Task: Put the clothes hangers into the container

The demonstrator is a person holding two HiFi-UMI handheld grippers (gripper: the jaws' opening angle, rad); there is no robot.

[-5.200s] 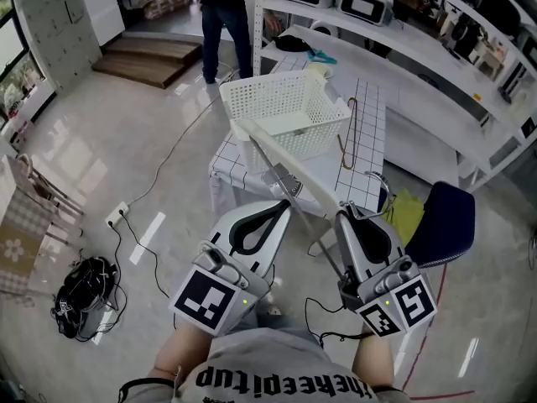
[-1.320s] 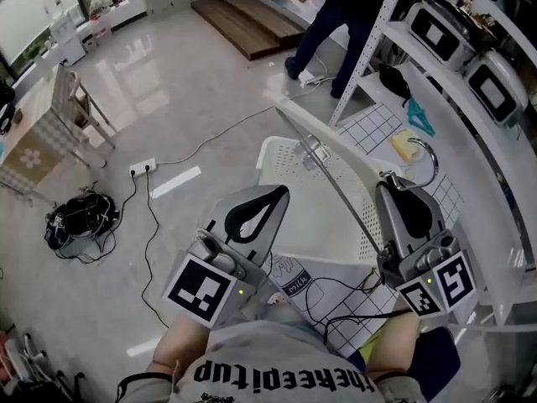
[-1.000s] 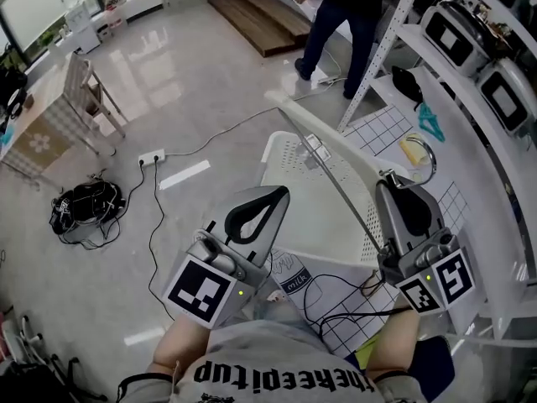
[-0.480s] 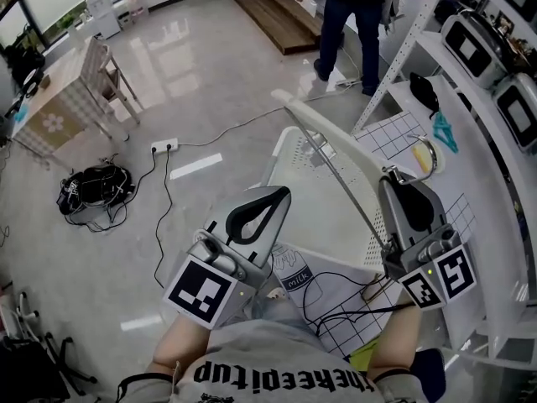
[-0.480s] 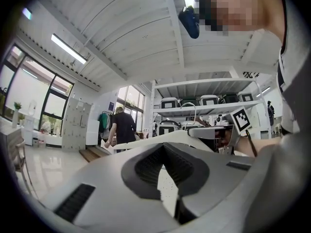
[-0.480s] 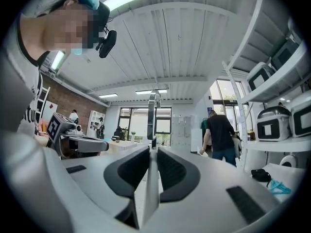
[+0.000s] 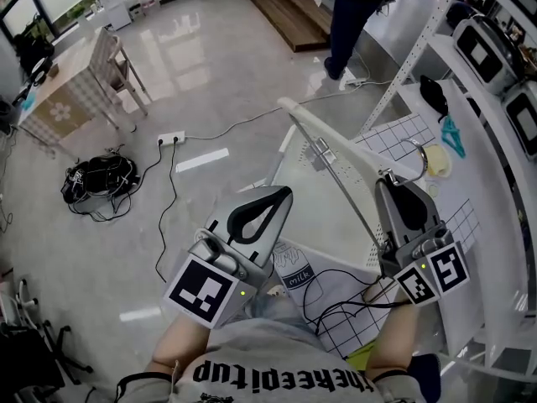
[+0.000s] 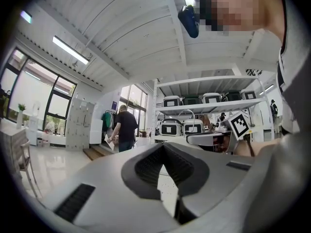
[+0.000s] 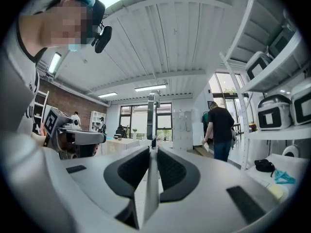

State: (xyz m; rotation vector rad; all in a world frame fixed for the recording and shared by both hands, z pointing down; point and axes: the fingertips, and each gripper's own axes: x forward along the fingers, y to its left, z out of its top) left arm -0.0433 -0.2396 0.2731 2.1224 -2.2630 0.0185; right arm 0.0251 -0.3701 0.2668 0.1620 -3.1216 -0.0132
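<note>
person [image 7: 351, 11], cable pile [image 7: 95, 183], pwr strip [image 7: 172, 138]

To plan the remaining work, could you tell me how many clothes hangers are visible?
2: a white plastic hanger clamped in the right gripper, and a teal hanger lying on the table to its right. Others may be hidden.

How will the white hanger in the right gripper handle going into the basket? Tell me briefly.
Probably stiff: the white hanger juts straight from the right gripper without sagging. Likely light, yet apt to twist, with a long arm beyond the jaws. Its clips and metal hook may snag the white basket.
</note>
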